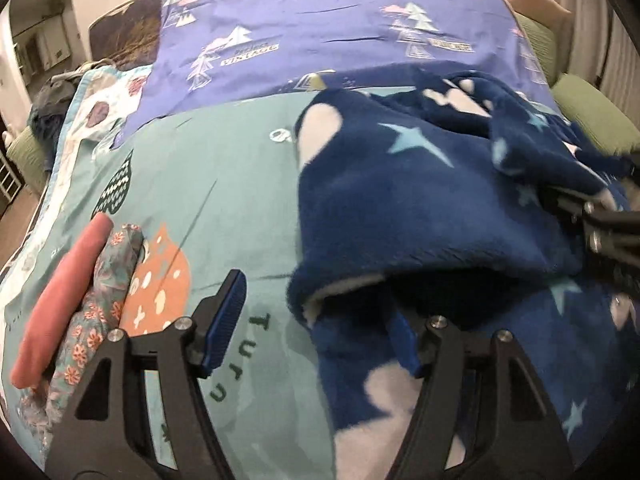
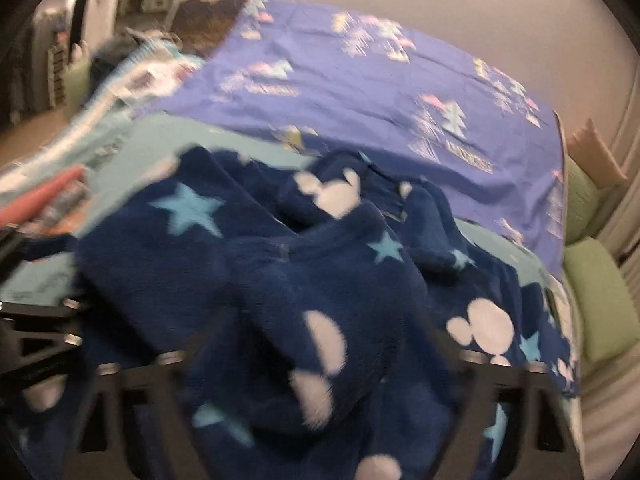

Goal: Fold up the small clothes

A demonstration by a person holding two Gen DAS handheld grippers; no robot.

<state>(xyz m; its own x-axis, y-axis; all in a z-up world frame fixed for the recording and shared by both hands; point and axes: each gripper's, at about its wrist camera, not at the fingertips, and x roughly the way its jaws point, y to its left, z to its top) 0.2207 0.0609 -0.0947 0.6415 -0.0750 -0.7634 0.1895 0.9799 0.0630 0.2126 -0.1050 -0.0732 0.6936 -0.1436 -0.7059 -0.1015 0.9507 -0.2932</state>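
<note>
Spreading the left gripper (image 1: 316,328) fairly wide at the near edge of the bed. Resting the left one of its fingers (image 1: 224,320) bare over the teal sheet (image 1: 240,168), tucking the right one under a rolled fold of the navy fleece garment (image 1: 400,200), and pressing on nothing yet.

Burying the right gripper (image 2: 320,368) in a bunch of that fleece. Failing to tell, through blur and cloth, whether it is pinching or merely surrounding it.

Working with the garment lying crumpled across the near right part of the bed, doubled over itself, its far side reaching toward the purple sheet (image 1: 320,40).

Judging the fleece to be thick, soft and light, with no stiffness at all. Expecting it to be clinging to the sheet rather than sliding, and springing out of any shallow pinch.

Judging the best hold to be a hem or corner, taken deep between the pads as one flat layer. Placing both grippers well apart along one edge, so as to be lifting it flat rather than bunched.

Leaving the pink folded piece (image 1: 60,300) and the floral piece (image 1: 100,312) side by side at the near left, well apart from the fleece. Noting green cushions (image 1: 592,120) beyond the bed at the far right.
</note>
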